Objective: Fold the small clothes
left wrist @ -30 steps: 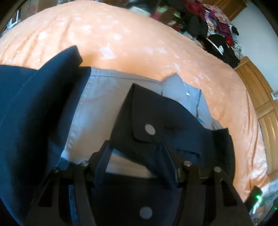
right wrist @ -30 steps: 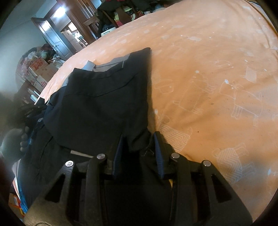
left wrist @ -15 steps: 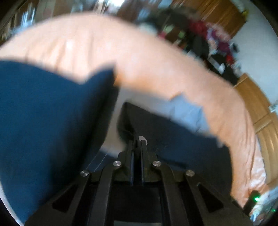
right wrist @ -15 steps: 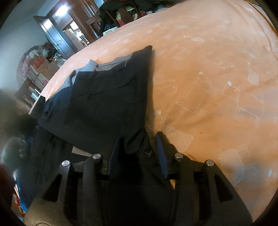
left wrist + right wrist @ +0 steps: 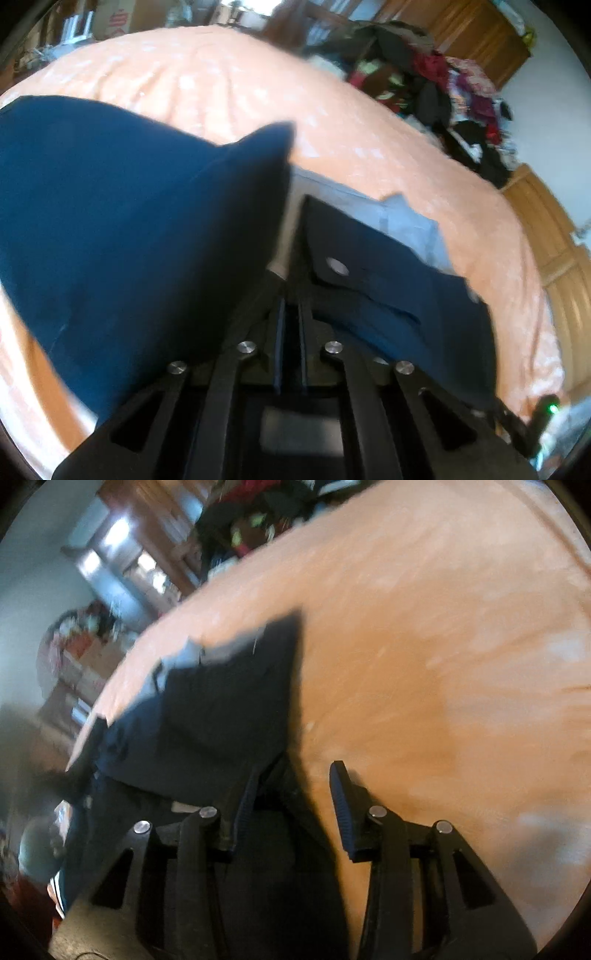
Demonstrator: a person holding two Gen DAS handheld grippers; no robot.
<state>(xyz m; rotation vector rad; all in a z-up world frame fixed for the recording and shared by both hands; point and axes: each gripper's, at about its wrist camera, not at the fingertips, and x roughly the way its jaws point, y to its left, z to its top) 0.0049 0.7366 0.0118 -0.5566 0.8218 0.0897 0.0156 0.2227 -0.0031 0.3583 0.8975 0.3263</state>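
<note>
Two grippers over navy shorts [image 5: 388, 280] on your orange bedsheet [image 5: 221, 85].
Left gripper [image 5: 290, 306] apparently pinches fabric; right gripper [image 5: 295, 775] spread wide.

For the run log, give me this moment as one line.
left gripper: shut on dark shorts | right gripper: open, fabric between fingers | surface: orange bedsheet

Bare orange bed [image 5: 424, 646] lies open to the right of the dark garment [image 5: 229, 701]. A raised navy flap [image 5: 129, 229] blocks the left tool [image 5: 290, 306] on its left. A clothes heap [image 5: 443, 85] crowds the bed's far edge.
</note>
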